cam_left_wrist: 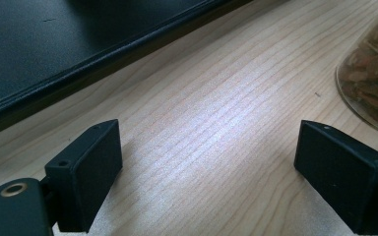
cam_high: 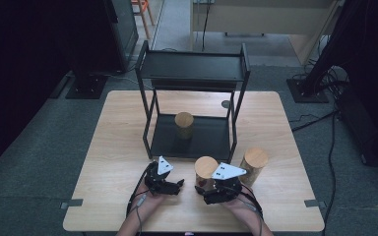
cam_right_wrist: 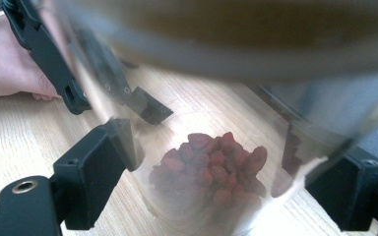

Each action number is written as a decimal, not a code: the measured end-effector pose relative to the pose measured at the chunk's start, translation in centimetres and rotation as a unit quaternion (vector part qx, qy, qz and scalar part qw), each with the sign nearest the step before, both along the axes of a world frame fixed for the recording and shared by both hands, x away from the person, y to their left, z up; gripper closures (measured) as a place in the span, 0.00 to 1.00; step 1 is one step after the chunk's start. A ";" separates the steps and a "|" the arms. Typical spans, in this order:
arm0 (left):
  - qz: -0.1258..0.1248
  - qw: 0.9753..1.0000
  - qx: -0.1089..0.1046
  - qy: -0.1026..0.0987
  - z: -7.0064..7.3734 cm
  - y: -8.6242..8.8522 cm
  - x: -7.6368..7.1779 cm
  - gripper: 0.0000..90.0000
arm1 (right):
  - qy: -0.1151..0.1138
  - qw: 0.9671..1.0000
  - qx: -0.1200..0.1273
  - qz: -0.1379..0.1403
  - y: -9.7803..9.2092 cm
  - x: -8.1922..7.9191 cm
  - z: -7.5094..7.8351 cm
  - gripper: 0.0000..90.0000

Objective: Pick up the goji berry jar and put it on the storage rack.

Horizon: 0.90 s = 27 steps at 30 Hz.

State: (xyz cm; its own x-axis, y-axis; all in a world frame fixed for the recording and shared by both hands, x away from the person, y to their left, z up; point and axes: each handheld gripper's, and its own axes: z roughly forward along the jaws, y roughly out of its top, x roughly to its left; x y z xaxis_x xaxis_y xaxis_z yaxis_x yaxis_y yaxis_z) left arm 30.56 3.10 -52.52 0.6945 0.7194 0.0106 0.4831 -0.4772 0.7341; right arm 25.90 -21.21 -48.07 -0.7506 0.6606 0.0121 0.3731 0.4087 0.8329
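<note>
Left gripper (cam_high: 177,184): It sits low over the near part of the surface (cam_high: 118,147). Its fingers (cam_left_wrist: 86,172) are spread wide with nothing between them, just bare wood.

Black rack (cam_high: 192,105): It stands at the far middle of the surface. A small jar with a wooden lid (cam_high: 183,123) is on its bottom shelf. The shelf edge is close to the left gripper, so a quick swing could bump the rack.

Glass jar (cam_high: 205,172): It stands on the surface near the front, just right of the left gripper, and it has a wooden lid. In the right gripper view you can see red dried berries (cam_right_wrist: 211,167) at its bottom. The glass is smooth and round, so I think it could slip or spin when squeezed.

Right gripper (cam_high: 204,189): Its fingers (cam_right_wrist: 103,172) are on both sides of the glass jar, touching it or very close. I cannot tell if they are squeezing hard yet. If the hold is loose, the jar may slide out when lifted. If the hold is low, the jar could tip.

Second jar (cam_high: 254,164): It stands just right of the right gripper, near the rack's front leg. A wide move of the right hand might knock it over.

Rack's front leg (cam_high: 234,130): The jar could hit it on the way to the shelf.
</note>
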 end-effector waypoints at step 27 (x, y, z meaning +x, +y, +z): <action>0.000 1.000 0.000 0.000 0.0 0.0 0.0 0.12 | 0.011 1.000 -0.019 0.008 0.3 0.6 1.3 0.28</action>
State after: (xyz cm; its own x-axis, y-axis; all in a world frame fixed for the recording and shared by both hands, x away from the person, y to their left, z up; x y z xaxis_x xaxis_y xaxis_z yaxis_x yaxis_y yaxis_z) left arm 30.56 3.10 -52.51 0.6946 0.7194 0.0103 0.4835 -0.4774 0.7337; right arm 26.45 -20.89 -46.81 -0.7605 0.6493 0.0040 0.3850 0.4459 0.8081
